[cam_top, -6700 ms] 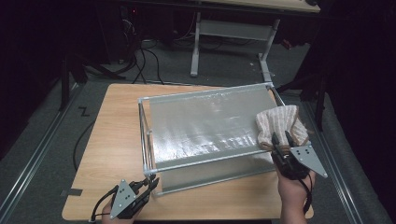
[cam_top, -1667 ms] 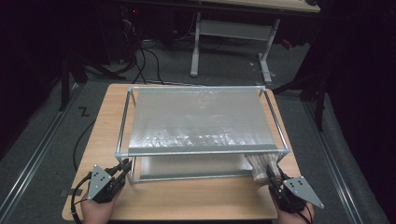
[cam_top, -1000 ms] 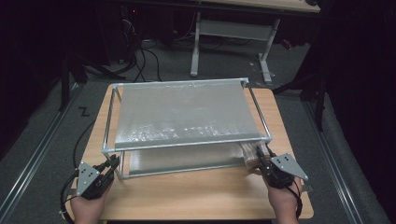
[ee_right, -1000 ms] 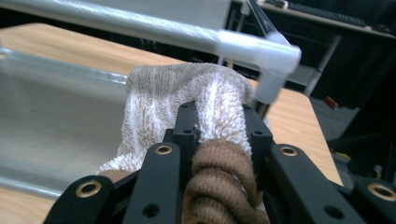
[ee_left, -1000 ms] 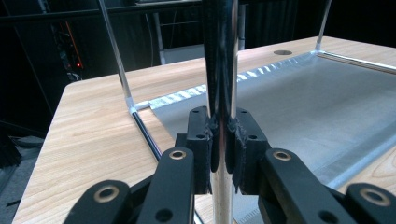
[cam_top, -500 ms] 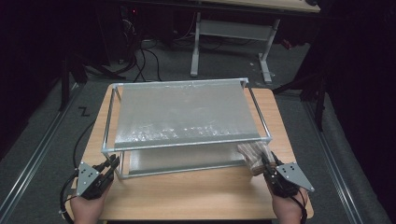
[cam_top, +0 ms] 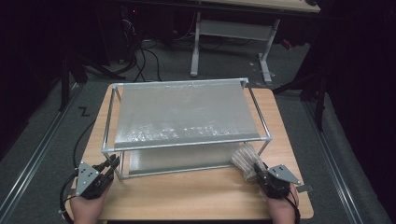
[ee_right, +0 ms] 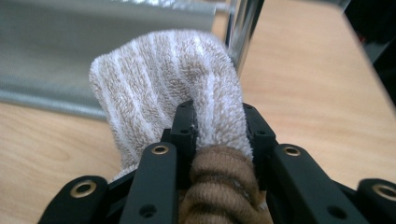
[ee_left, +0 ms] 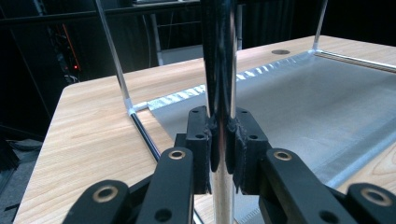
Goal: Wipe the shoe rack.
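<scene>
Down low, the right gripper (ee_right: 218, 128) pinches a striped towel (ee_right: 173, 79) — jaws just easing apart — just beside the rack's (cam_top: 187, 140) near right leg (ee_right: 243, 28). Bare table (cam_top: 196, 196) lies before it. Opposite, the left gripper (ee_left: 223, 140) clamps the near left post (ee_left: 219, 70), forearm level.

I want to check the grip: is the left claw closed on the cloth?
No, the left claw is clamped on an upright metal post of the rack; the striped cloth sits in the right claw.

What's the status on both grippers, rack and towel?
Left gripper clamped on the two-tier silver metal rack's near-left post. Right gripper, jaws just easing open, holds the beige striped terry towel by the near-right post. Nothing in the way.
</scene>
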{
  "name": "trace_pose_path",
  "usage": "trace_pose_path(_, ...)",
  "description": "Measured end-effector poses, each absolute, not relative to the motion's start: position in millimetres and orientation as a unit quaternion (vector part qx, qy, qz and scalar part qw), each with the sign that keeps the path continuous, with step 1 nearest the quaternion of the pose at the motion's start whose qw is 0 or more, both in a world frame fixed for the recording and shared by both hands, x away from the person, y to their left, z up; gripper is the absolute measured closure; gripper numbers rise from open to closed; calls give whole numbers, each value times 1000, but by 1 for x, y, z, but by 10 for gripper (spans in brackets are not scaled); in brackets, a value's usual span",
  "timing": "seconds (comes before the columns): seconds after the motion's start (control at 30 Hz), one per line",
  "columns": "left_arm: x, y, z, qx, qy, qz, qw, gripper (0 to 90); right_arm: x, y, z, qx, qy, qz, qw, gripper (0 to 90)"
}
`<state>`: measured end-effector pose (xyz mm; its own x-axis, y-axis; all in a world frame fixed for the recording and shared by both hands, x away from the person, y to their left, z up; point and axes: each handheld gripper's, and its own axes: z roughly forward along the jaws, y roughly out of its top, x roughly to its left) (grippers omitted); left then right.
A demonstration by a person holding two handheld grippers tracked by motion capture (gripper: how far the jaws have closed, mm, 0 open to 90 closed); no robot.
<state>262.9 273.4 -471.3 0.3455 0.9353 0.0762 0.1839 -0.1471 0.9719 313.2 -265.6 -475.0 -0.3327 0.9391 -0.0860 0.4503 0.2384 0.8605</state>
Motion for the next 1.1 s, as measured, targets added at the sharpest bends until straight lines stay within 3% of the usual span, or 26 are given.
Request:
trace_pose_path(0.13, 263, 274, -471, 655, 427, 380, 494, 788, 316, -266, -481, 491, 725, 380, 300, 678)
trace_pose_path(0.23, 263, 273, -471, 655, 428, 379, 494, 788, 318, -266, -484, 504, 721, 385, 278, 509)
trace_pose_path(0.33, 263, 274, -471, 655, 428, 379, 494, 788, 321, -264, -488, 506, 728, 378, 266, 470)
trace_pose_path(0.5, 263, 274, -472, 655, 429, 378, 495, 788, 322, -263, -490, 509, 733, 369, 259, 517)
trace_pose_path(0.73, 263, 274, -472, 655, 429, 377, 495, 788, 325, -266, -488, 512, 742, 361, 239, 720)
trace_pose_path(1.1, 263, 273, -472, 658, 426, 378, 493, 788, 316, -265, -464, 502, 710, 393, 299, 734)
